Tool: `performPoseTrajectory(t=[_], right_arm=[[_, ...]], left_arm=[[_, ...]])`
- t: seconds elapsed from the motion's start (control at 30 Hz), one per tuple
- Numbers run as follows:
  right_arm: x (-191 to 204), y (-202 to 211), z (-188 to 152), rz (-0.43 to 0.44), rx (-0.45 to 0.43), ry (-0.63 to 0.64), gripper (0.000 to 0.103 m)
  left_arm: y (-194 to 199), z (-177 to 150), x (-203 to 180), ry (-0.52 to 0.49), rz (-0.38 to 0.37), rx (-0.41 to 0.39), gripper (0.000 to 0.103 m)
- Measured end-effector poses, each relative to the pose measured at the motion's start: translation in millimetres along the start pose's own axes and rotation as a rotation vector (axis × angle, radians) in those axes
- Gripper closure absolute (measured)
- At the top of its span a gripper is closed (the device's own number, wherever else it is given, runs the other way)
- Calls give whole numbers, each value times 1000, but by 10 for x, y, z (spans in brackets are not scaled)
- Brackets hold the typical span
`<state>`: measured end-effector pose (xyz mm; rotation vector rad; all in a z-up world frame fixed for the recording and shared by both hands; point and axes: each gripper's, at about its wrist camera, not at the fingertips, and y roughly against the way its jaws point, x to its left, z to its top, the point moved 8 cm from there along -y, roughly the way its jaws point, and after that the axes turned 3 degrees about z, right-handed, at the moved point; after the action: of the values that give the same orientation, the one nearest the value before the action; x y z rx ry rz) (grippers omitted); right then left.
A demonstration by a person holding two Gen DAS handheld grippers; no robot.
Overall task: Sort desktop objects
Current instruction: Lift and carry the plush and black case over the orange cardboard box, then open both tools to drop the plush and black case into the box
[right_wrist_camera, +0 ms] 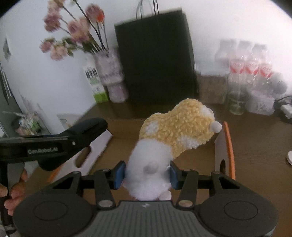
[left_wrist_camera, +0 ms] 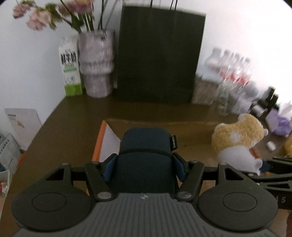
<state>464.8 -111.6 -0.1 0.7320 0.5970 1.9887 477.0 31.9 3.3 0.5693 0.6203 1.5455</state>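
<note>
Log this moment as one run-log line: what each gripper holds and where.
left gripper: shut on dark blue pouch | right gripper: shut on plush toy | both held above open cardboard box | nothing released yet

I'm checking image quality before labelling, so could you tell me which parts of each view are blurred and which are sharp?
Left wrist view: the flowers, vase and bottles are smeared, while the dark blue case in the left gripper is sharp. Right wrist view: the plush toy in the right gripper is crisp; the background is smeared.
</note>
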Motion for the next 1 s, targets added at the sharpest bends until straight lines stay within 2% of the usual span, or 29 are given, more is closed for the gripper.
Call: performPoseTrajectory(t=[0.23,0.47,0.57,0.6,0.67,0.7,0.73,0.87,1.0], right_arm=[[-213,-531,14,-17,134,-17,56],[-311,-641,-60,-25,184,-18,55],[-359,-695,-87,-30,215,-33,48],[-363,-696,-102,-36,222,-33,37],[-361,-678,-98,-41,218,-31,19],[-342,-651,-93,-26,214,-29,16],[-335,-626,-85,-20,209,-32,15],[-271,-408,-32,-32,159,-17,4],[-180,-99,-1,-37,94,-3,3]], left_arm=[[-530,-122,31,-19,24,118,38],[-666,-207,44,-51,45,150,37],[-674,-218,45,-38,42,156,34],[-659,-213,39,-47,53,147,33],[-599,-172,22,-73,83,108,18],[-558,-140,13,-83,93,85,13],[-500,-104,5,-92,97,57,2],[-237,-12,-18,-101,89,-22,0],[64,7,16,-76,77,-85,0]])
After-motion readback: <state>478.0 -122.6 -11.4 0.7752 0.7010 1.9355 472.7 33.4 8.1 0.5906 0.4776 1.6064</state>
